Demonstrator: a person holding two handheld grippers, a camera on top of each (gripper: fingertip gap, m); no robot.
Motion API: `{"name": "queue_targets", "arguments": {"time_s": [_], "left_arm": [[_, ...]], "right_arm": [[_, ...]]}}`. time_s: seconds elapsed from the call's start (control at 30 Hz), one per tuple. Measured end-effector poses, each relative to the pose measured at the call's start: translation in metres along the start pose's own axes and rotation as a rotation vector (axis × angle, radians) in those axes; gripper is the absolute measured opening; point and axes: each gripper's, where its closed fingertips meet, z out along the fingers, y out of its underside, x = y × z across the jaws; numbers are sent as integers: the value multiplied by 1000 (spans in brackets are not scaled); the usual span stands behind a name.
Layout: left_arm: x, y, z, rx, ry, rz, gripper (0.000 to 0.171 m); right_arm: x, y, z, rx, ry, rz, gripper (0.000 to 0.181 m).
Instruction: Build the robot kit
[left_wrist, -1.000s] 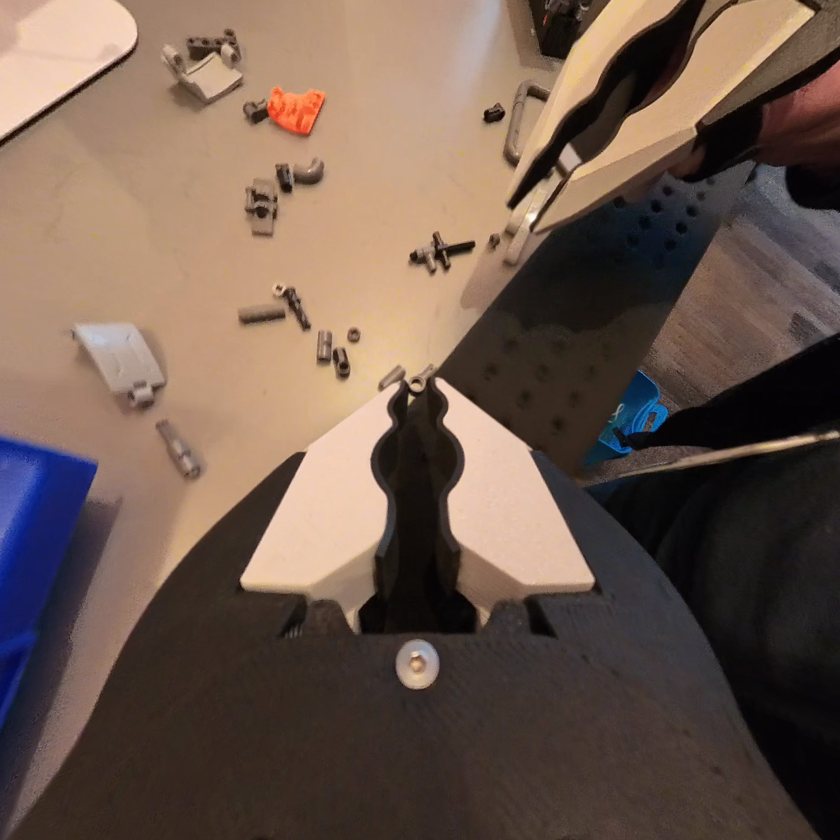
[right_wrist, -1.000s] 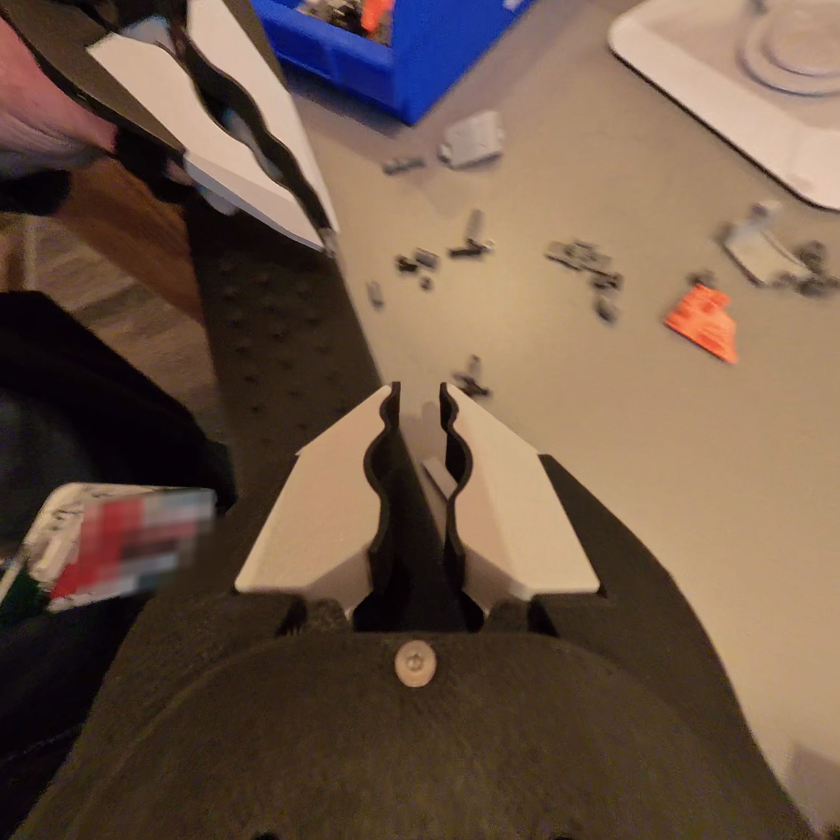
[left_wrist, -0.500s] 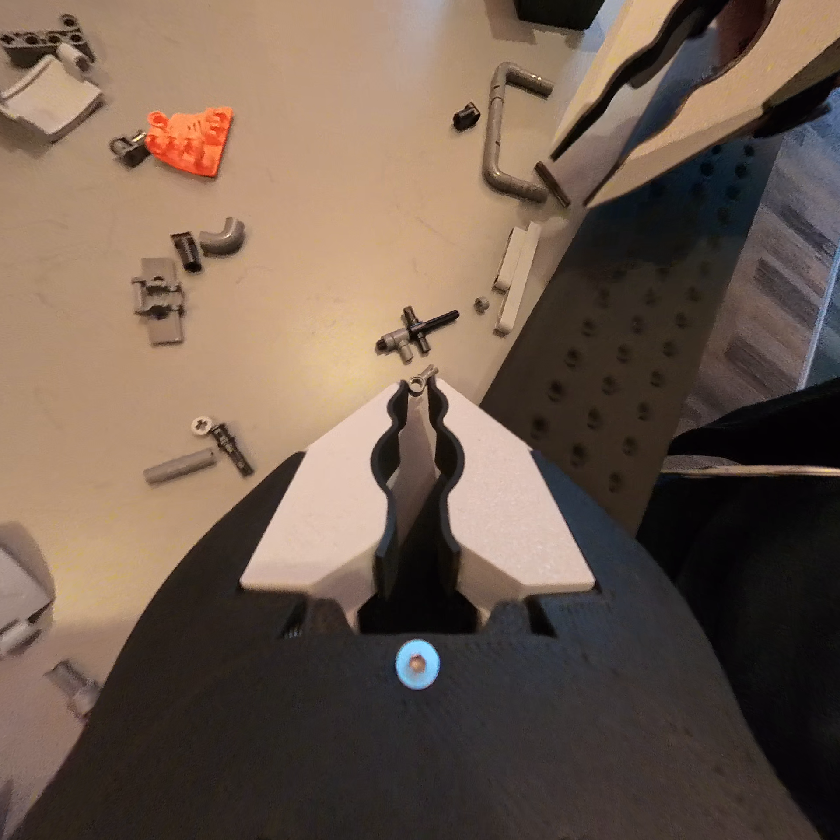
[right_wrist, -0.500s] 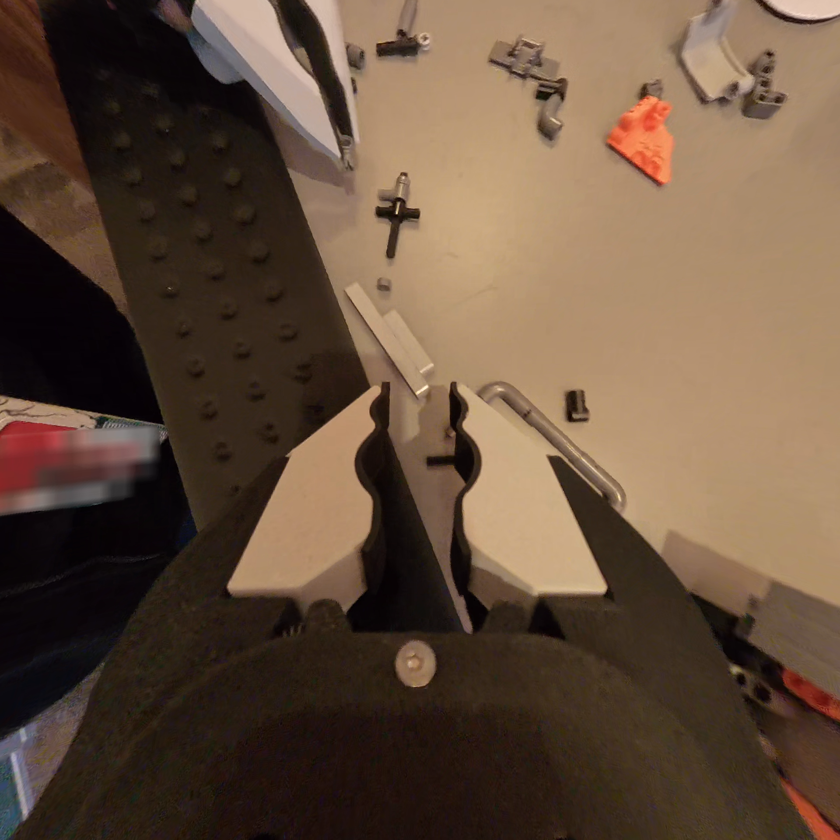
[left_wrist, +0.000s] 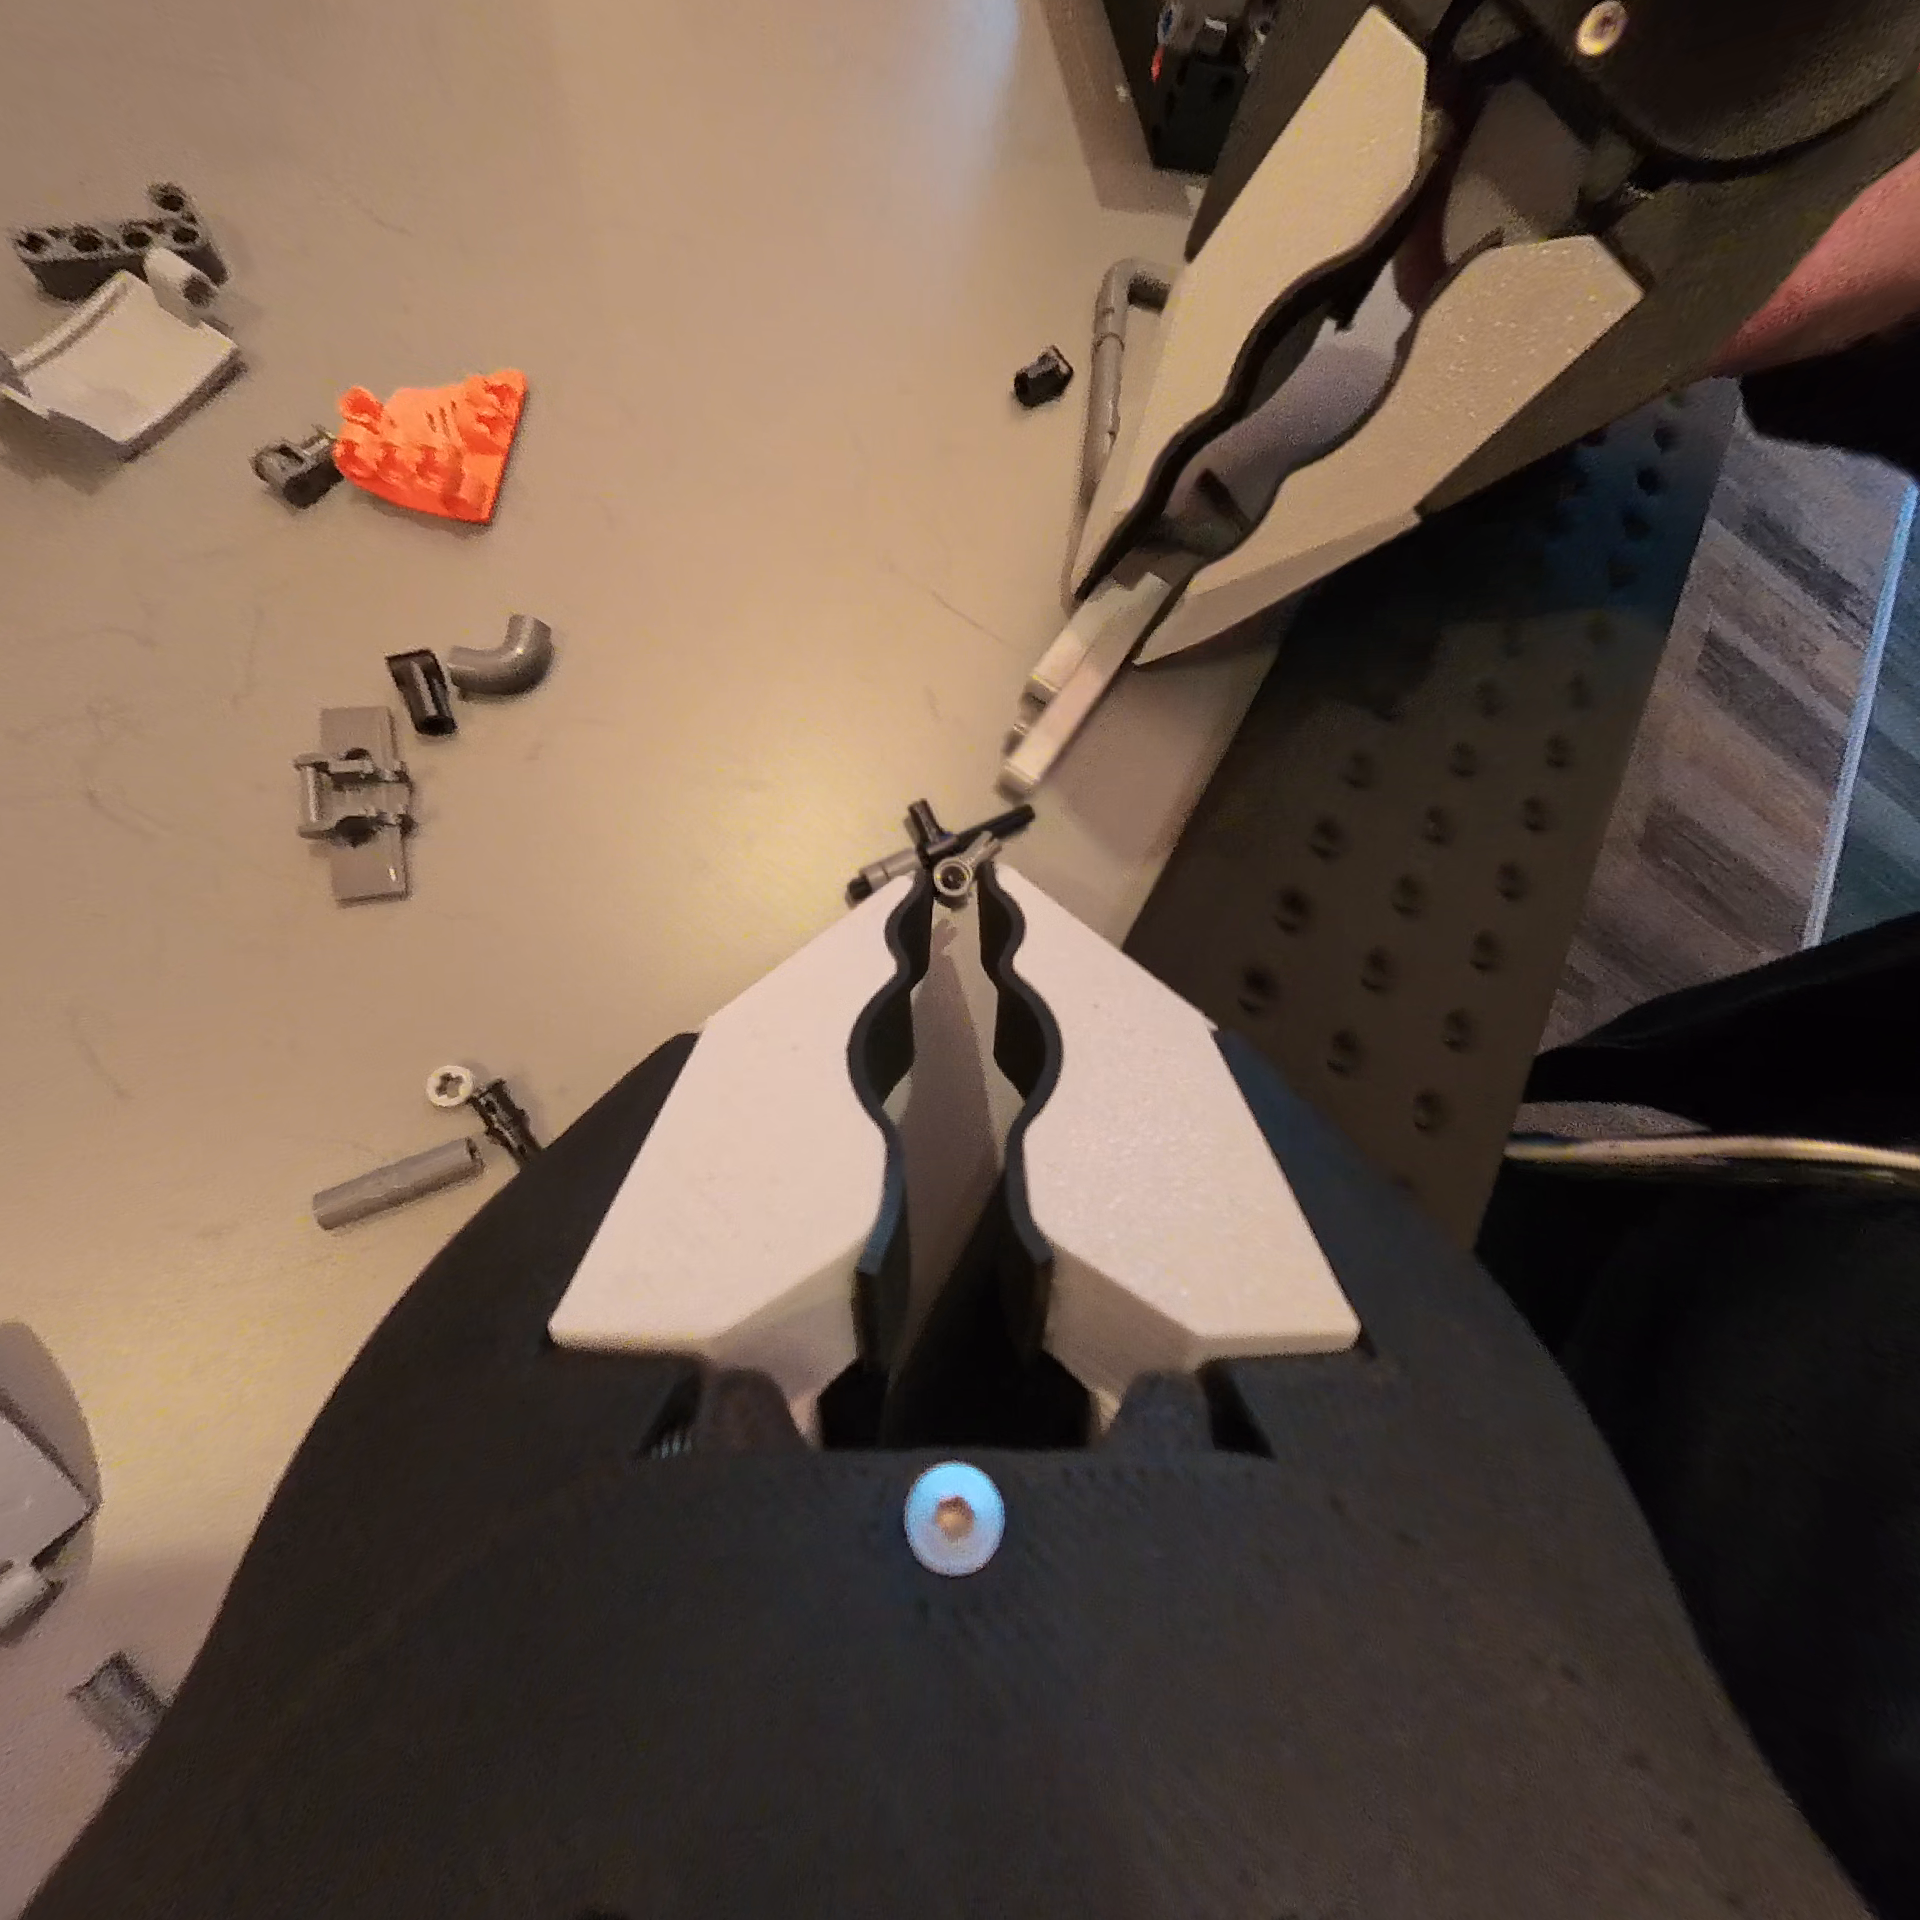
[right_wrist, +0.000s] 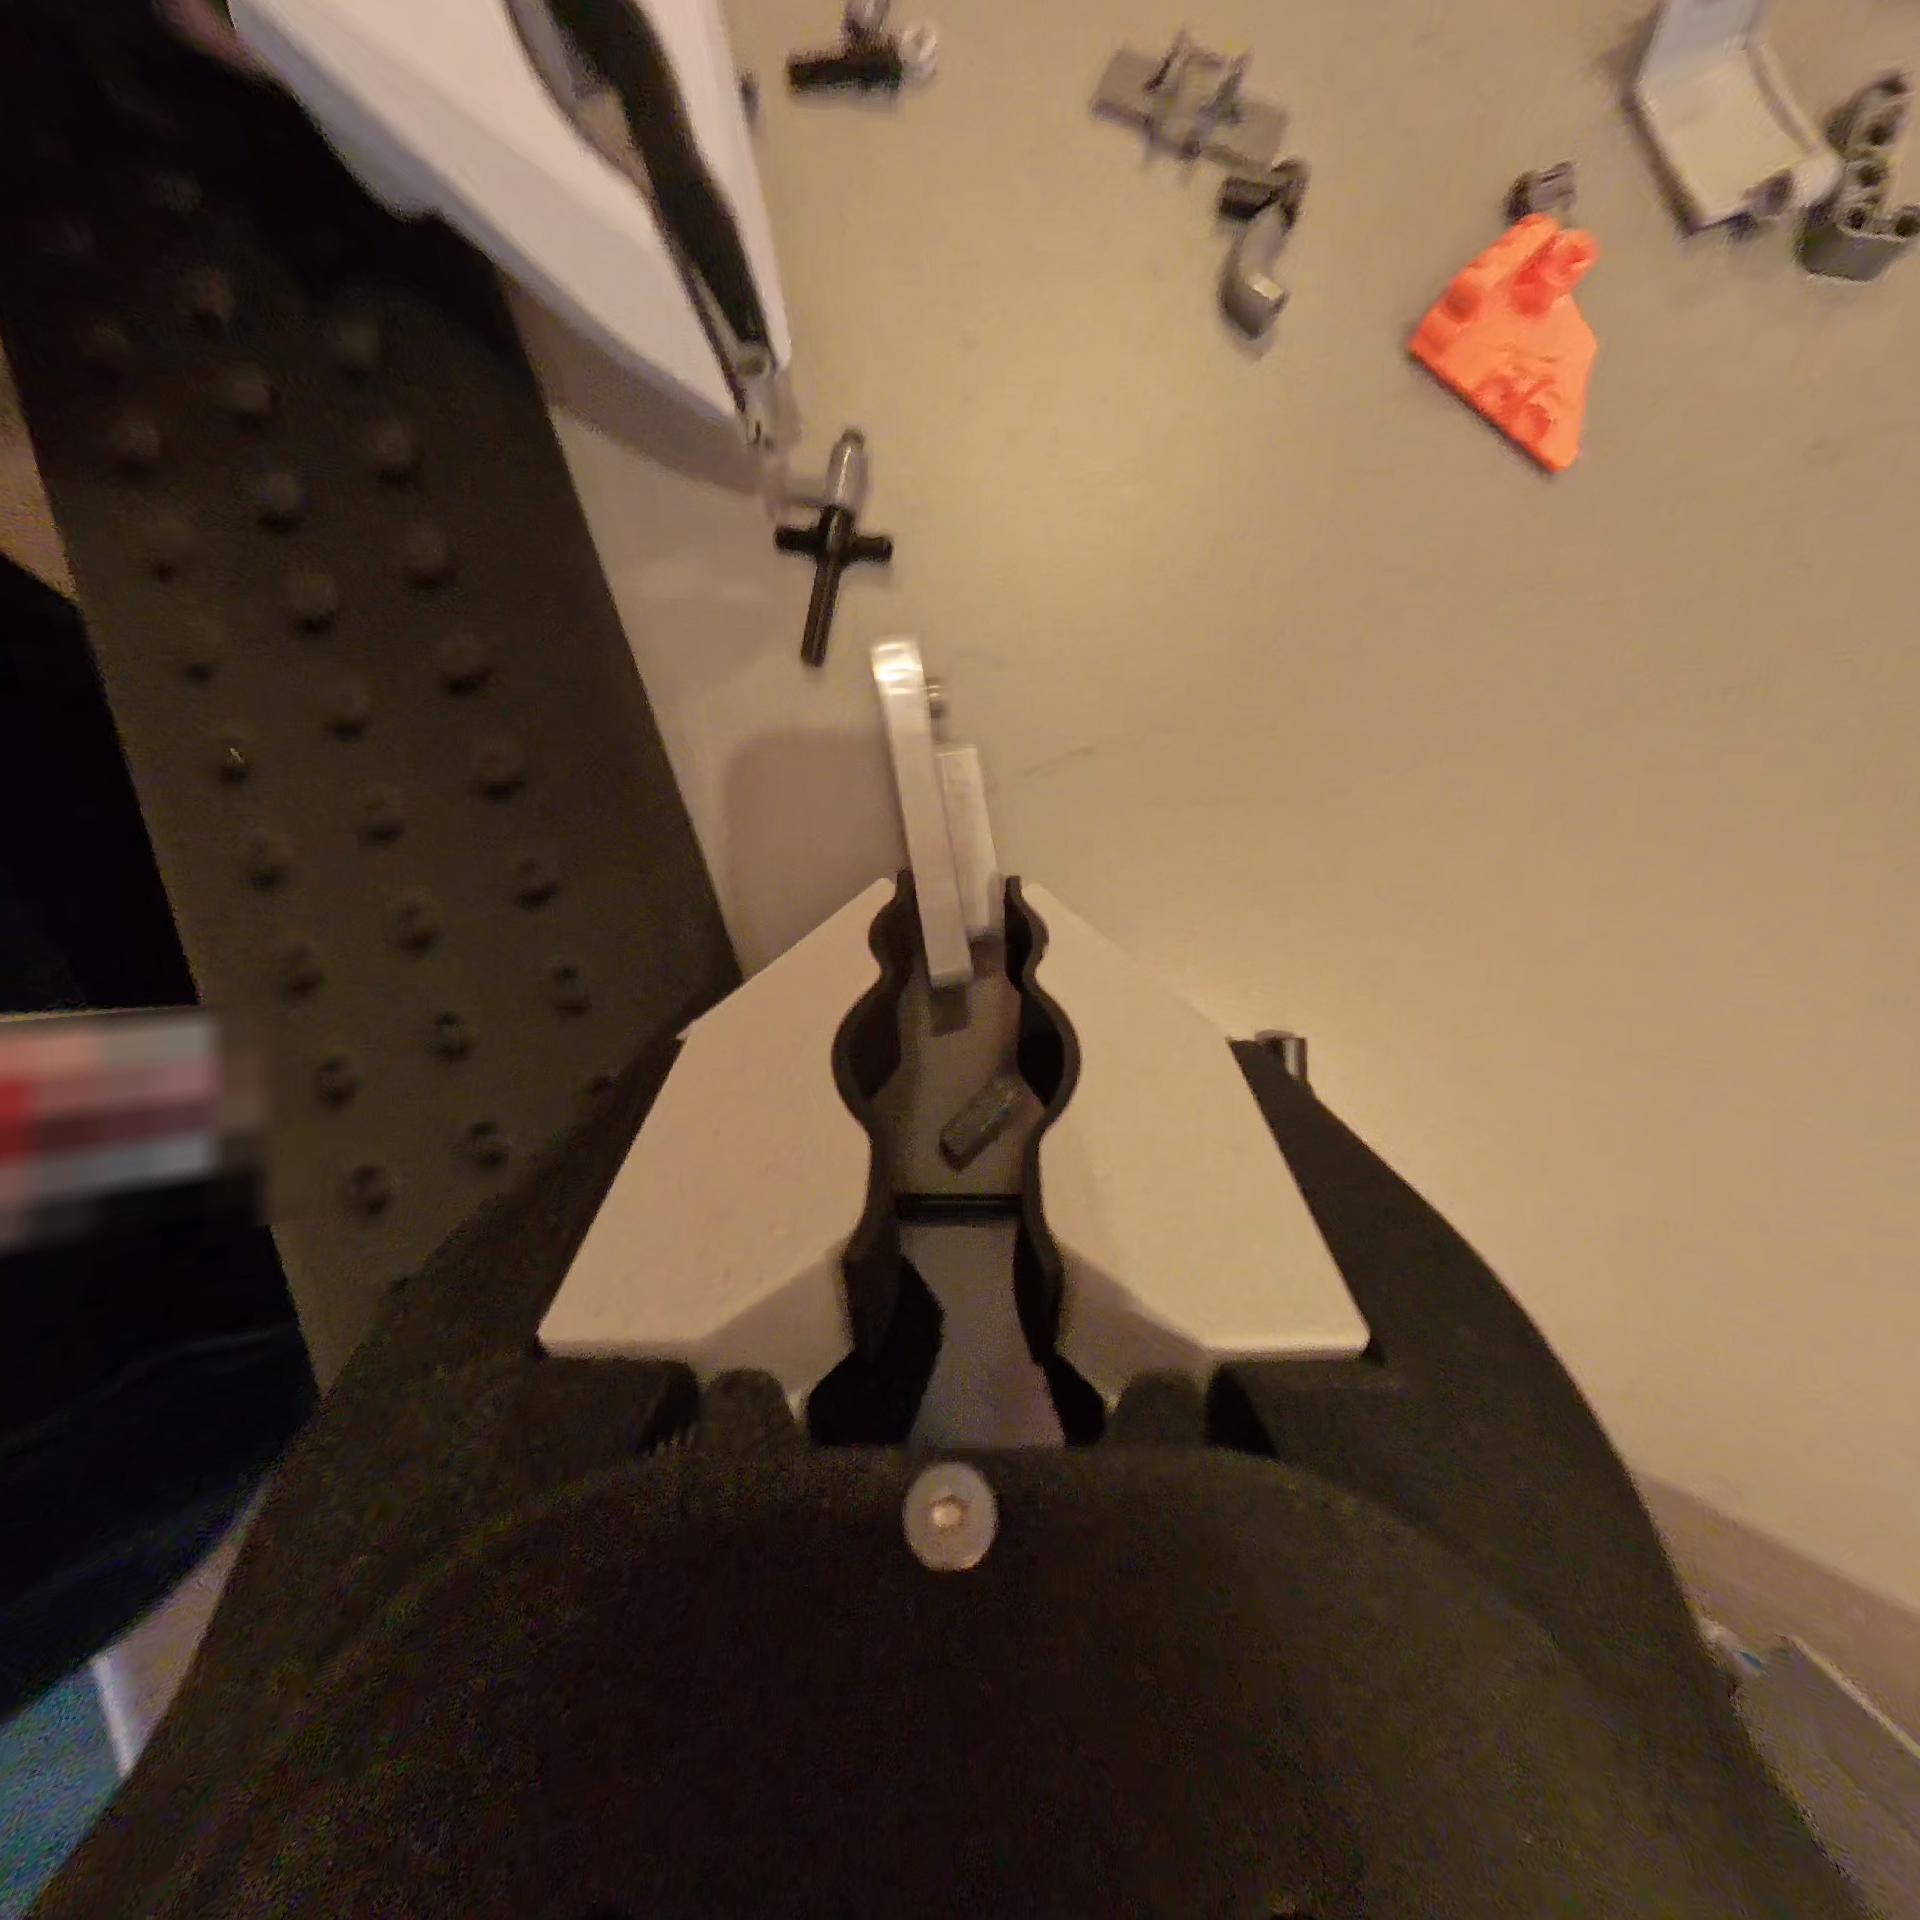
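Both grippers low over table (left_wrist: 727, 208), near its edge.
Left gripper (left_wrist: 953, 883) pinches small grey connector (left_wrist: 951, 879); right gripper (right_wrist: 951, 904) straddles pale flat bars (right_wrist: 940, 821), contact unclear. Only right view shows dark peg (right_wrist: 982, 1132) between fingers.

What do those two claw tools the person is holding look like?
Both match: the left gripper and right gripper each have a rough black body, a silver screw, and two pale grey wedge-shaped fingers lined with wavy black pads. No cables or markings show.
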Motion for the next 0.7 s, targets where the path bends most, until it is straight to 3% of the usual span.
{"name": "queue_targets", "arguments": {"time_s": [0.13, 0.23, 0.43, 0.63, 0.7], "left_arm": [[-7, -13, 0, 40, -17, -15, 6], [-12, -26, 6, 62, -23, -26, 6], [-22, -22, 34, -19, -47, -48, 7], [-27, -14, 40, -60, -68, -110, 9], [-26, -14, 38, -61, -48, -123, 17]], "right_arm": [[24, -13, -9, 90, 32, 173, 14], [39, -14, -4, 77, 74, 262, 14], [46, -18, 9, 21, 206, 265, 14], [28, -24, 18, 31, 167, 253, 20], [25, -25, 19, 45, 137, 257, 21]]}}
